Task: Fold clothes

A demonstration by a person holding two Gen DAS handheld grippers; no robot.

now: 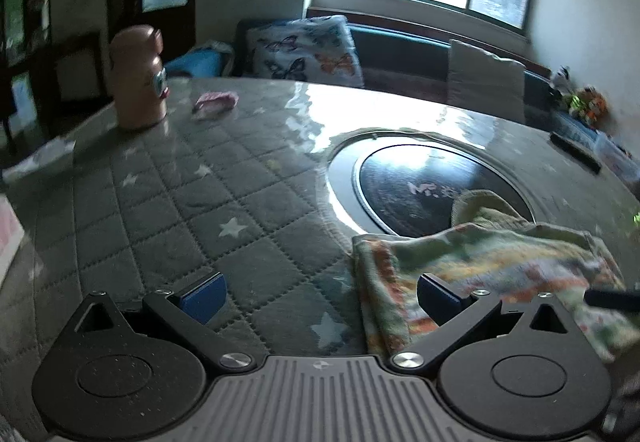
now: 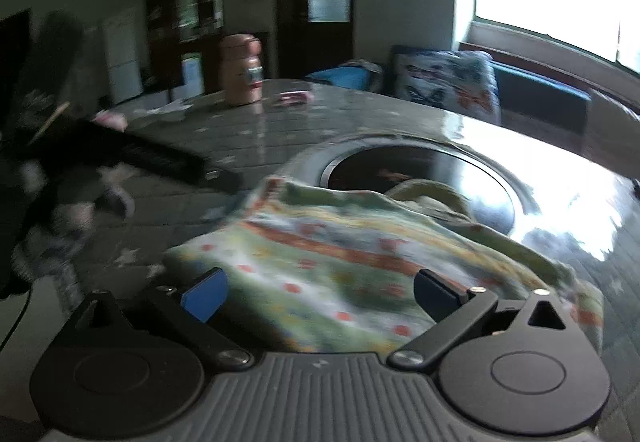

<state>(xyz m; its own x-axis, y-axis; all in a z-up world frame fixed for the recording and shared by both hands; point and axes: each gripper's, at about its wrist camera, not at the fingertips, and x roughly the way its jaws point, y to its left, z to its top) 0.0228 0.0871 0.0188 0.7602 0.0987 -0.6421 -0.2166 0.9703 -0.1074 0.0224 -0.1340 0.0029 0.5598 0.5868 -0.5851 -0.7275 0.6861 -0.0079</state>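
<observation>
Careful: both tools, left tool [image 1: 322, 300] & right tool [image 2: 320, 298], gape wide, holding nothing; shirt [image 2: 340, 254] at 12 o'clock could bunch if you pinch one layer only.

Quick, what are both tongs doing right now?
Left tongs: open, holding nothing.
Right tongs: open over the colourful cloth, holding nothing.

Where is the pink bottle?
In both views the pink bottle stands upright at the table's far left, beside a small pink packet.
</observation>
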